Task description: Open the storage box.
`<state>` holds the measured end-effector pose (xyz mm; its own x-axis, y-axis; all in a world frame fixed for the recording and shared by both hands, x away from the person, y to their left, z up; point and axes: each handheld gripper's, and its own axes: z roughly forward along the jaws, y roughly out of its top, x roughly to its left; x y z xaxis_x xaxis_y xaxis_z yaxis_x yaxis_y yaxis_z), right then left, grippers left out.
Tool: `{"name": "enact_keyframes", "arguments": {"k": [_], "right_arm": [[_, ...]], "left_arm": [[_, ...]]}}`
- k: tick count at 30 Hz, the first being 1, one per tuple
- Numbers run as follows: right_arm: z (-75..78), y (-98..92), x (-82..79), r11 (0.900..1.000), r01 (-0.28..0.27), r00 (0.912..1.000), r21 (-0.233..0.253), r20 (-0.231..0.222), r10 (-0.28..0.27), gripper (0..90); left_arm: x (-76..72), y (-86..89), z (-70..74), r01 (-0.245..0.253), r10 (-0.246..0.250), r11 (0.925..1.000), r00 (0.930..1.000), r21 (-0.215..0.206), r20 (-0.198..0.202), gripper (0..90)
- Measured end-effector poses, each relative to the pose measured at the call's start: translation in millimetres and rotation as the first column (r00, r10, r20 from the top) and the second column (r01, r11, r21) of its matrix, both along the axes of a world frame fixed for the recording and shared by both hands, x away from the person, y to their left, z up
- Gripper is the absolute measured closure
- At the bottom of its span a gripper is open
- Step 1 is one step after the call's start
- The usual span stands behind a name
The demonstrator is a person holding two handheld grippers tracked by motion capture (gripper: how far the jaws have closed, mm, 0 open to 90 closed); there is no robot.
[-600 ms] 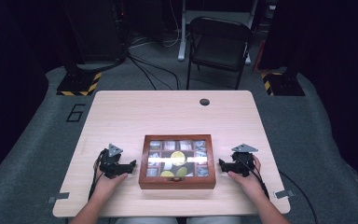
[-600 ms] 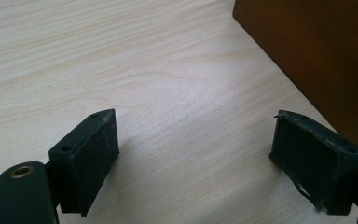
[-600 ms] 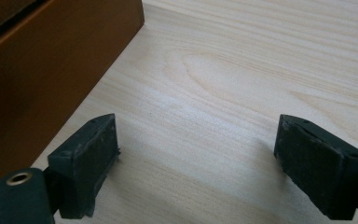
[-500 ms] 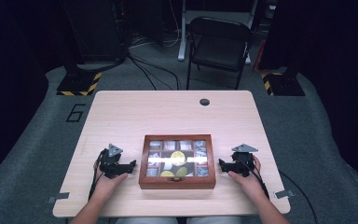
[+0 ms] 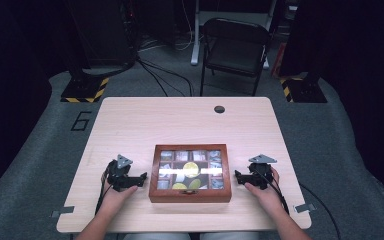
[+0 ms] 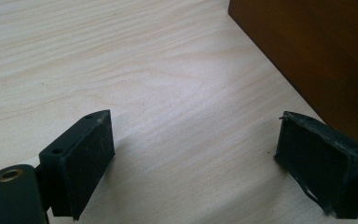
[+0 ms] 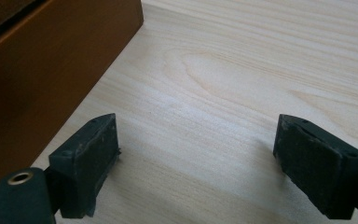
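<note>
The left gripper (image 5: 141,179) rests on the table (image 5: 180,120) just beside the left wall of the wooden box (image 5: 190,192), its jaws spread wide with nothing between them. In the left gripper view (image 6: 193,156) the two black pads stand far apart over bare pale wood, and the brown side of the box (image 6: 317,60) runs down the right edge, close to the right-hand pad. The person's left hand (image 5: 115,197) holds this gripper from behind, and a grey three-cornered plate sits on top of it.

The box lies in the middle of the near part of the table, between the two grippers. Its lid is closed and has a window, through which small compartments show, some with yellow round pieces (image 5: 191,170) and pale packets; a bright strip of glare crosses the window.

The right gripper (image 5: 238,176) sits just beside the box's right wall, also spread open and empty. In the right gripper view (image 7: 196,156) the box (image 7: 51,60) fills the upper left, near the left-hand pad. The right hand (image 5: 262,192) grips it.

Farther off, a small dark hole (image 5: 219,109) marks the table's far side, and a dark folding chair (image 5: 235,47) stands beyond.
</note>
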<state>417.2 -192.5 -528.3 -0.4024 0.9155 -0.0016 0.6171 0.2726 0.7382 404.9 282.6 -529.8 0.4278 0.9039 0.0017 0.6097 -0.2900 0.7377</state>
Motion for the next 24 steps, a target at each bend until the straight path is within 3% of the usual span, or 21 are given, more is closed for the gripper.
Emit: {"name": "enact_keyframes", "arguments": {"k": [11,15,20,24], "right_arm": [[0.2,0.0,0.0,1.0,-0.001,1.0,0.0,-0.002,0.001,13.8],[2.0,-0.2,-1.2,1.0,-0.003,1.0,0.002,-0.005,0.003,20.6],[5.5,-0.6,-3.2,1.0,-0.005,0.9997,0.005,-0.025,0.006,27.0],[11.2,-1.2,-8.3,1.0,0.001,0.9999,0.006,-0.013,-0.001,31.2]], "left_arm": [[-1.7,0.8,-0.4,-0.004,0.004,1.0,1.0,-0.003,0.007,11.4],[-2.8,3.7,0.2,-0.016,0.016,0.9998,0.9998,-0.009,0.013,16.2],[-3.0,7.8,4.0,-0.037,0.037,0.9989,0.9992,-0.029,-0.014,21.7],[-4.2,10.8,6.8,-0.045,0.042,0.9969,0.9981,-0.065,-0.044,23.8]]}}
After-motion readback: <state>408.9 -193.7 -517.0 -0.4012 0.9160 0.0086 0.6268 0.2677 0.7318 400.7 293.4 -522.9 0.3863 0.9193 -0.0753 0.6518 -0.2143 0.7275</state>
